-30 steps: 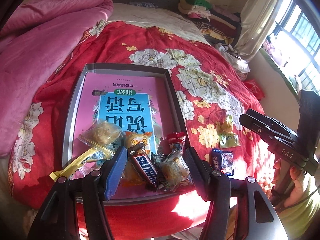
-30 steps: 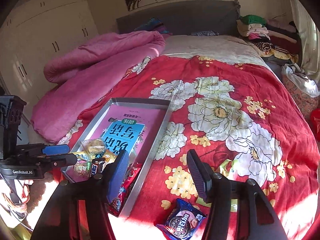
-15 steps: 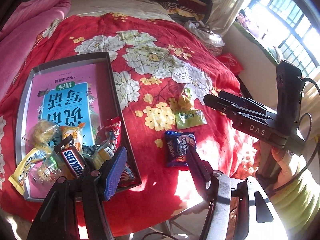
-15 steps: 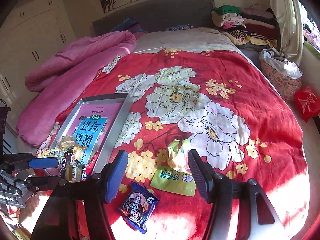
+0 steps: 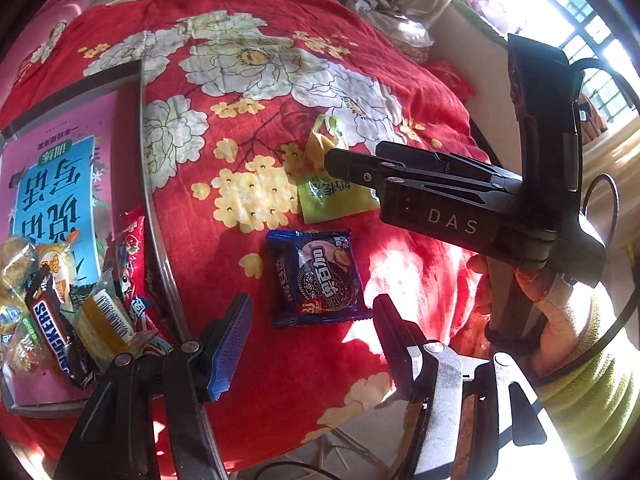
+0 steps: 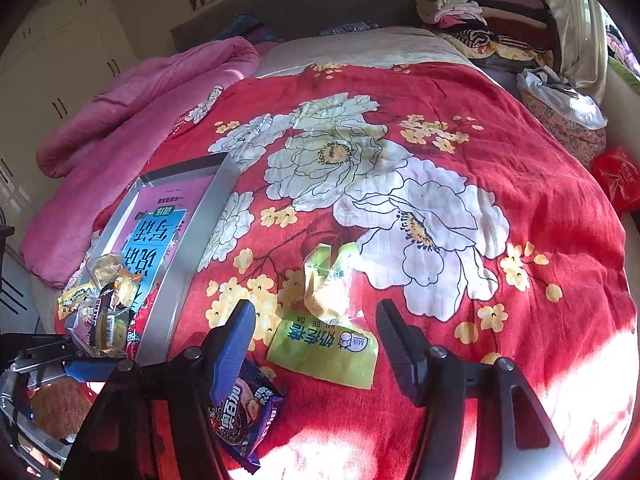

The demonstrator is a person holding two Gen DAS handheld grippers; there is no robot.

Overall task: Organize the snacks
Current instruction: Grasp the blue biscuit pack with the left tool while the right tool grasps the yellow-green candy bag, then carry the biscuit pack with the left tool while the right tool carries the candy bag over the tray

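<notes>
A grey tray (image 5: 160, 240) with a pink and blue book inside holds several snacks at its near end, among them a Snickers bar (image 5: 50, 326). A blue Oreo packet (image 5: 318, 278) lies on the red floral quilt right of the tray. My left gripper (image 5: 310, 320) is open and empty just in front of it. A green milk-snack packet (image 6: 324, 350) with a yellow crumpled top lies farther out. My right gripper (image 6: 316, 330) is open and empty, with its jaws on either side of that packet; it also shows in the left wrist view (image 5: 340, 162). The tray shows at left in the right wrist view (image 6: 216, 196).
A pink duvet (image 6: 132, 120) is bunched on the bed's left side. Folded clothes (image 6: 480, 12) are stacked at the head, right. A red bag (image 6: 618, 178) lies beside the bed at right. The bed's near edge runs just below both grippers.
Both grippers have swung right, away from the tray. The left now faces the Oreo packet, and the right has closed in over the green packet. Both stay open.
</notes>
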